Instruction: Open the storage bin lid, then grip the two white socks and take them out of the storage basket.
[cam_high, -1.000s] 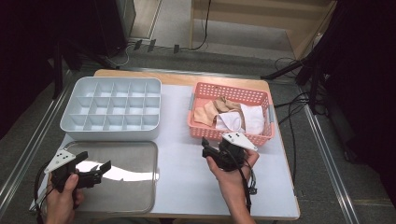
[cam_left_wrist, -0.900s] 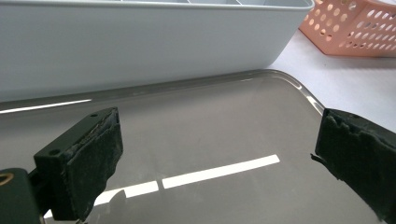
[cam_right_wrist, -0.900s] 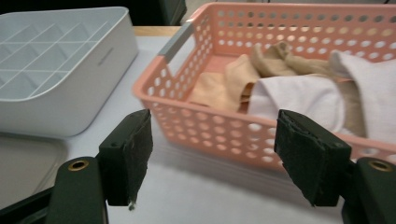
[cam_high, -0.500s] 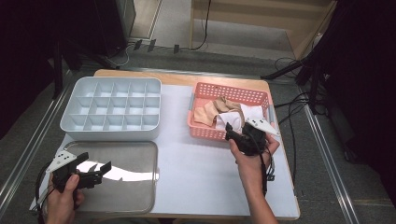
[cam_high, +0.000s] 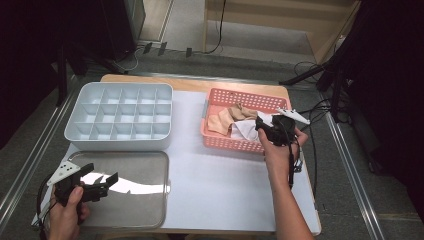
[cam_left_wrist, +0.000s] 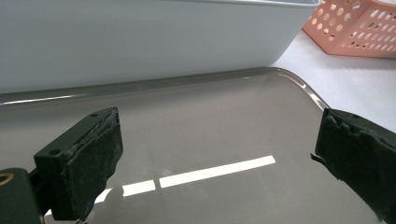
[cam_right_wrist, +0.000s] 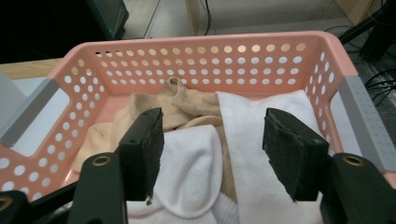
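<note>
**Right gripper poised over socks in pink basket**

High view: At a white-topped table (cam_high: 220, 195), a person's right hand holds the right gripper (cam_high: 261, 125) over the near right part of a pink basket (cam_high: 245, 97), just above a heap of white socks (cam_high: 244, 132) and tan socks (cam_high: 227, 118). Its fingers have just been closing, yet they stand apart with nothing pinched. The left gripper (cam_high: 111, 184), held in the left hand at the near left corner, hovers above a shiny metal tray (cam_high: 145, 210), fingers spread and empty. A grey divided box (cam_high: 120, 116) sits behind the tray, well apart from the basket.

Left gripper view: Two black fingers (cam_left_wrist: 88, 158) stand wide apart over the tray (cam_left_wrist: 210, 121), whose surface mirrors a strip of ceiling light. Nothing lies between them. The side wall of the grey box (cam_left_wrist: 140, 37) rises just behind the tray, and a corner of the pink basket (cam_left_wrist: 359, 28) shows at the upper right.

Right gripper view: The black fingers (cam_right_wrist: 144, 144) hang part open inside the basket (cam_right_wrist: 210, 51), not touching the cloth. Between and below them lie the white socks (cam_right_wrist: 261, 140), one rolled and one flat, with the tan socks (cam_right_wrist: 187, 105) bunched behind against the perforated back wall.
</note>
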